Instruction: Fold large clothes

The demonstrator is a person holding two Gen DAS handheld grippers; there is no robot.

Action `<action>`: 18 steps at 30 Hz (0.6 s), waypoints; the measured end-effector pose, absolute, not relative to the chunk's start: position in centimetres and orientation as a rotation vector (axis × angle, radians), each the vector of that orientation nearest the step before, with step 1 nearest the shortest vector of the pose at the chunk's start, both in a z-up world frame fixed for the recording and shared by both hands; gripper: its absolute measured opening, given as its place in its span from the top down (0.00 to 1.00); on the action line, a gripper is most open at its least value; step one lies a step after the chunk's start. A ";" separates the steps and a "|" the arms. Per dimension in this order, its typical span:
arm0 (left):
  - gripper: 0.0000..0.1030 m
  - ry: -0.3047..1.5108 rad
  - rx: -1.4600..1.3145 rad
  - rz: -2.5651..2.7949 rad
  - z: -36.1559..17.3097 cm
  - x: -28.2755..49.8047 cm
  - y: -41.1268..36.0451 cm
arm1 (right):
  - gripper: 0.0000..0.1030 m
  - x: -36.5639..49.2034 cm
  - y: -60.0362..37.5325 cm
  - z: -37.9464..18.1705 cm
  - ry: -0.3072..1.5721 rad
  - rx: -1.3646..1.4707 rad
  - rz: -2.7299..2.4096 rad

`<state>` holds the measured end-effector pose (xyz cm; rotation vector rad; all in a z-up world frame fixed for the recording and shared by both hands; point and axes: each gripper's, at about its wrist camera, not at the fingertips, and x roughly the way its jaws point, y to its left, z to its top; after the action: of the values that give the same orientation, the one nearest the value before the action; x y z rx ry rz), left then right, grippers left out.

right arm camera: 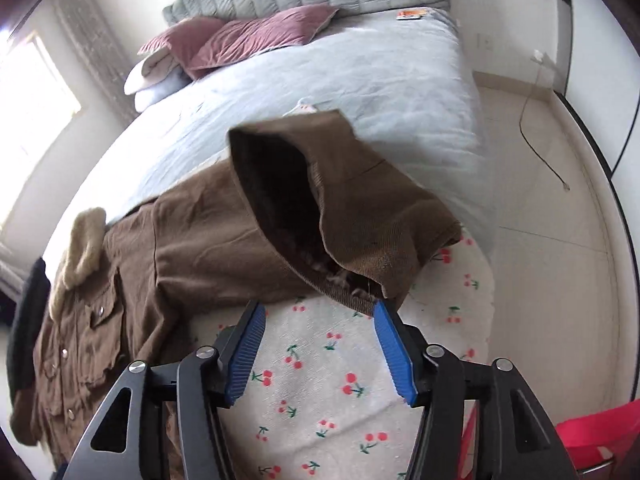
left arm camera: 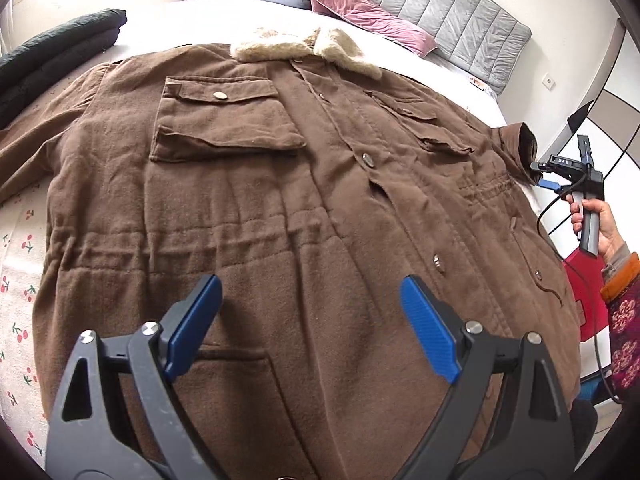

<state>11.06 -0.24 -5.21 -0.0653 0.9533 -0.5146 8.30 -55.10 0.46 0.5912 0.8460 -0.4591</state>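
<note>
Fingers (right arm camera: 386, 344) spread — right gripper (right arm camera: 318, 346) faces sleeve cuff (right arm camera: 320, 208).

The coat (left arm camera: 280, 200) is plain brown with a beige fleece collar (left arm camera: 308, 50) and silver snaps; the sheet (right arm camera: 340, 380) under it is cream with red cherries and green stems. Dusty-pink pillows (left arm camera: 360, 12) sit at the bed's head before a grey headboard (left arm camera: 440, 8). Both grippers (left arm camera: 312, 320) (right arm camera: 320, 340) are black with blue pads
</note>
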 end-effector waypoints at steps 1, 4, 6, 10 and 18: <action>0.12 0.950 -0.072 -0.518 -5.0 11.0 -0.3 | 0.34 7.6 -55.7 0.9 0.815 0.610 -0.466; 0.12 0.936 -0.076 -0.514 -4.2 10.9 -0.2 | 0.32 6.2 -56.8 1.8 0.738 0.625 -0.473; 0.12 0.926 -0.080 -0.503 -3.8 10.8 0.1 | 0.31 5.0 -57.4 2.8 0.659 0.615 -0.507; 0.12 0.926 -0.094 -0.491 -3.6 11.1 0.7 | 0.23 4.0 -57.6 3.6 0.616 0.569 -0.493; 0.12 0.937 -0.097 -0.490 -2.7 11.2 0.7 | 0.23 9.8 -51.6 0.3 0.915 -0.006 -0.345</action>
<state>11.22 0.73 -2.74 -0.0974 0.9365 -0.4903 9.78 -51.65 0.27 -0.0060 0.9151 -0.3451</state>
